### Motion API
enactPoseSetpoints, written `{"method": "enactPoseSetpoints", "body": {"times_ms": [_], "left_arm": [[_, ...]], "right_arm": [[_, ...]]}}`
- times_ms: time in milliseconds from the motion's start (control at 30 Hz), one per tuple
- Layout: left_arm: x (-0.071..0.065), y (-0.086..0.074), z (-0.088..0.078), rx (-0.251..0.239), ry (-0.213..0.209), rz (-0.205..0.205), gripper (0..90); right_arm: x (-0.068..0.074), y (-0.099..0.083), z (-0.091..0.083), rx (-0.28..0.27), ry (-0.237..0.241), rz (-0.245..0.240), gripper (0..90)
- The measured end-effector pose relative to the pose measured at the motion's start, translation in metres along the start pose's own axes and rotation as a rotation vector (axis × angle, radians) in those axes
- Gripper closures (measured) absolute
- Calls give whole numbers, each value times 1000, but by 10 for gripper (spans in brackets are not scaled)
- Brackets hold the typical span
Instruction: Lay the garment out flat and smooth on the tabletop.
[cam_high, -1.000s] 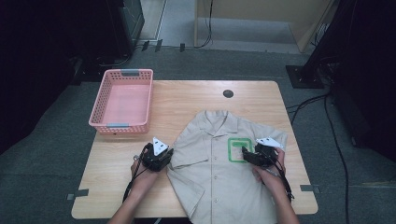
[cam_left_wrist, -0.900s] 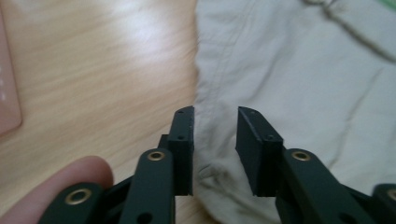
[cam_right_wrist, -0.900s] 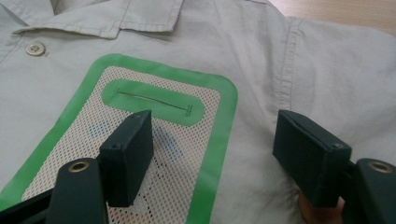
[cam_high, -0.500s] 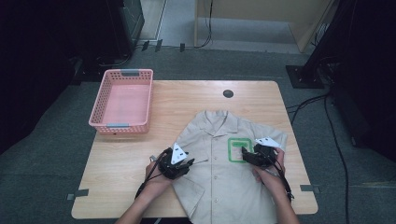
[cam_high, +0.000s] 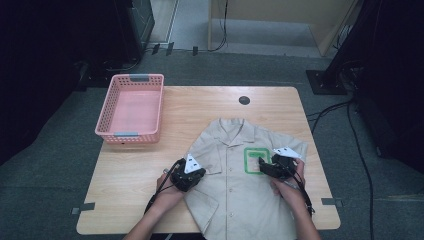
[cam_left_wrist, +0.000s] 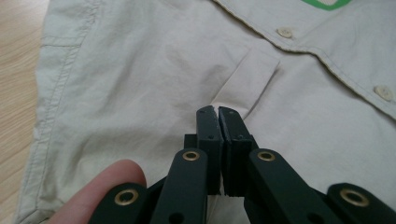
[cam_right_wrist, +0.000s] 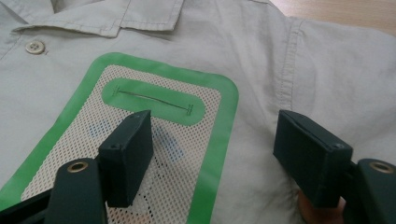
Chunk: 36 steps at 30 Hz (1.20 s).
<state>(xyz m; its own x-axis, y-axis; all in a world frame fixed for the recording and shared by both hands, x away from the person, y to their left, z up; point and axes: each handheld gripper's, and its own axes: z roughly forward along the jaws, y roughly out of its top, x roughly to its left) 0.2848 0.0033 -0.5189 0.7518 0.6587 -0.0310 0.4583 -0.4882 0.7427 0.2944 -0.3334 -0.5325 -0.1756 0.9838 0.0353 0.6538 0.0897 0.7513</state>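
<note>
My left gripper (cam_high: 189, 176) has slid inward from the shirt's (cam_high: 235, 185) sleeve edge toward the chest panel, and its jaws have just been closing: in the left gripper view they now stand pressed together with a small fold of the beige cloth pinched at their tips (cam_left_wrist: 217, 114), a crease rising from the fabric just ahead of them. My right gripper (cam_high: 272, 167) has not shifted; its jaws stand wide apart over the green-bordered mesh pocket (cam_right_wrist: 140, 126), one pad above the mesh and the other over the plain cloth toward the sleeve seam, and I judge they grip nothing. The shirt lies flat, front up and buttoned, on the near half of the worktop (cam_high: 150, 170), collar pointing away from me, with the pink basket (cam_high: 131, 107) well apart at the far left. I take the fresh pinch to mean the left side is ready to be lifted or folded over, while the right side has yet to take hold. How much cloth sits between my left jaws is hard to tell, since the pads hide all but a sliver of it, and I cannot say whether one layer or two is caught. The shirt's hem runs off the bottom of the high view, and my hands cover part of both sides there
</note>
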Motion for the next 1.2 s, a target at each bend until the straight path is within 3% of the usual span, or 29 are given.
{"method": "enactPoseSetpoints", "body": {"times_ms": [233, 400, 567, 733, 900, 1033, 1067, 1133, 1167, 1200], "left_arm": [[33, -1, -26, -108, 94, -128, 894], [63, -11, -40, -132, 151, -226, 894], [82, -19, -48, -147, 201, -297, 893], [90, -25, -51, -150, 226, -337, 893], [93, -28, -47, -136, 228, -354, 893], [95, -29, -47, -145, 234, -380, 887], [95, -29, -48, -150, 252, -388, 876], [93, -28, -52, -168, 340, -401, 781], [93, -28, -54, -183, 339, -415, 723], [93, -27, -55, -202, 310, -429, 700]], "right_arm": [[-1, 0, 0, -2, 6, 6, 285], [-1, 0, 0, -2, 11, 4, 284], [-5, 0, -1, 0, 10, -8, 284], [-19, -2, -3, 1, 8, -7, 284], [-36, -4, -7, -9, 4, 29, 288], [-39, -5, -8, -15, 16, 40, 289], [-38, -5, -8, -14, 15, 37, 289], [-38, -5, -8, -12, 14, 32, 287], [-38, -5, -8, -11, 13, 30, 286], [-38, -5, -8, -11, 13, 30, 284]]}}
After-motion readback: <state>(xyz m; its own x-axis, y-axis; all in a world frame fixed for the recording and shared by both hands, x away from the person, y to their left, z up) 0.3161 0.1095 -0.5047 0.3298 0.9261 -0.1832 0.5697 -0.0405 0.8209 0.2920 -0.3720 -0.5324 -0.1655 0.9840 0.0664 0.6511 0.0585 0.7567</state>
